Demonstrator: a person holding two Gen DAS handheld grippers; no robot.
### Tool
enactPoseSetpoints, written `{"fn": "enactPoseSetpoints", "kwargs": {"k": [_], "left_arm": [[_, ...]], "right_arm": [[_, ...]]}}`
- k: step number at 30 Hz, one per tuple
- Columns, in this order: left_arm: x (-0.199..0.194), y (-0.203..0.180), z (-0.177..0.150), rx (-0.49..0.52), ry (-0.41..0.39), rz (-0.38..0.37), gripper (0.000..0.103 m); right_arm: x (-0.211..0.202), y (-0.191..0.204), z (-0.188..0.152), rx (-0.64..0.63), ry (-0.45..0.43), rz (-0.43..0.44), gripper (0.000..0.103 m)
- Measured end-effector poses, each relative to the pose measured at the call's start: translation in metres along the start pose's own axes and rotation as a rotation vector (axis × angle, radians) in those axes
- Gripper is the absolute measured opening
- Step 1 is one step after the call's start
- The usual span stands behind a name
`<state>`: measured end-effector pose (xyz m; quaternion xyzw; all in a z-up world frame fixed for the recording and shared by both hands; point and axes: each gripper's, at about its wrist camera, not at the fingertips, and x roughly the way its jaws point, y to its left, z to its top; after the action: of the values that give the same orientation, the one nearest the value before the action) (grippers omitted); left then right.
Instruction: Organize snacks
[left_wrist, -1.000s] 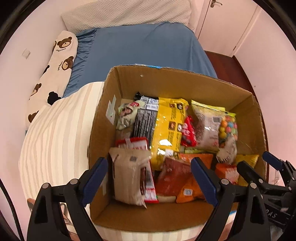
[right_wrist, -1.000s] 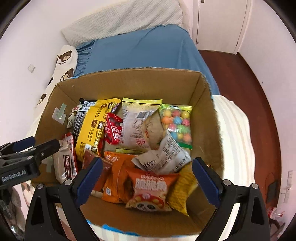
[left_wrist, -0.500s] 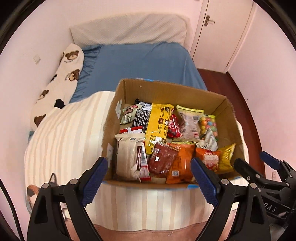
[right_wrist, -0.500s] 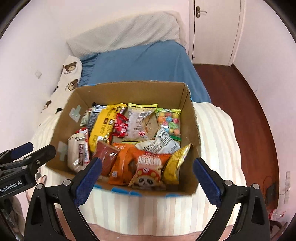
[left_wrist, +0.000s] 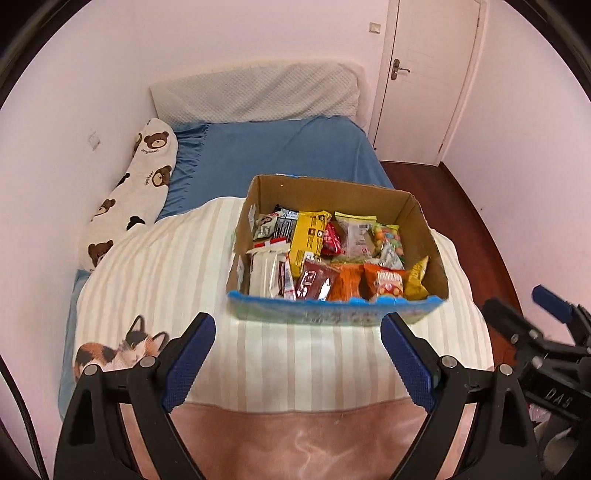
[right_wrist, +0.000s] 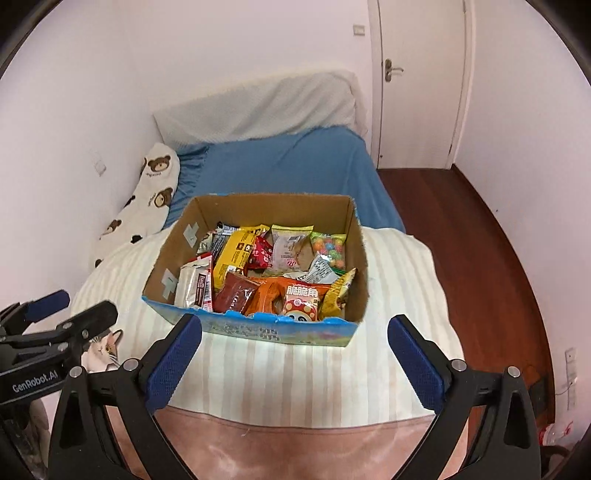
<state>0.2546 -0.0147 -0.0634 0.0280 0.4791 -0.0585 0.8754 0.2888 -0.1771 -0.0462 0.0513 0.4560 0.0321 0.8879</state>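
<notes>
Striped blanket (left_wrist: 177, 266) bears snack box (left_wrist: 332, 314) beyond both hand-held grippers.

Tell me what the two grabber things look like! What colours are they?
Both are black plastic. The left gripper and right gripper each have two long fingers tipped with bumpy blue pads. Silver bolts dot the frames. White letters say "GenRobot.AI" on the left one's side, seen from the right wrist.

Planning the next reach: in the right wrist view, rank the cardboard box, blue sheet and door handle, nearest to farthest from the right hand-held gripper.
1. Cardboard box, straight ahead on the striped blanket.
2. Blue sheet, behind the box.
3. Door handle, far back, right.
</notes>
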Motion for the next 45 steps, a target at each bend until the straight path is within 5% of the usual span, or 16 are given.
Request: {"fn": "enactPoseSetpoints", "kwargs": {"k": [21, 31, 36, 45], "left_arm": [[-0.085, -0.003, -0.047, -0.008, -0.083, 0.022, 0.092], [-0.094, -0.001, -0.045, -0.023, -0.117, 0.028, 0.092], [-0.084, 0.0, -0.039, -0.023, -0.13, 0.023, 0.103], [-0.047, -0.004, -0.018, -0.017, -0.12, 0.07, 0.103]], "right_arm": [[-0.118, 0.008, -0.037, -0.014, -0.118, 0.013, 0.103], [-0.12, 0.008, -0.037, -0.021, -0.118, 0.006, 0.103], [-0.109, 0.005, -0.033, -0.024, -0.123, -0.029, 0.103], [-0.067, -0.004, -0.018, -0.006, -0.105, -0.085, 0.103]]}}
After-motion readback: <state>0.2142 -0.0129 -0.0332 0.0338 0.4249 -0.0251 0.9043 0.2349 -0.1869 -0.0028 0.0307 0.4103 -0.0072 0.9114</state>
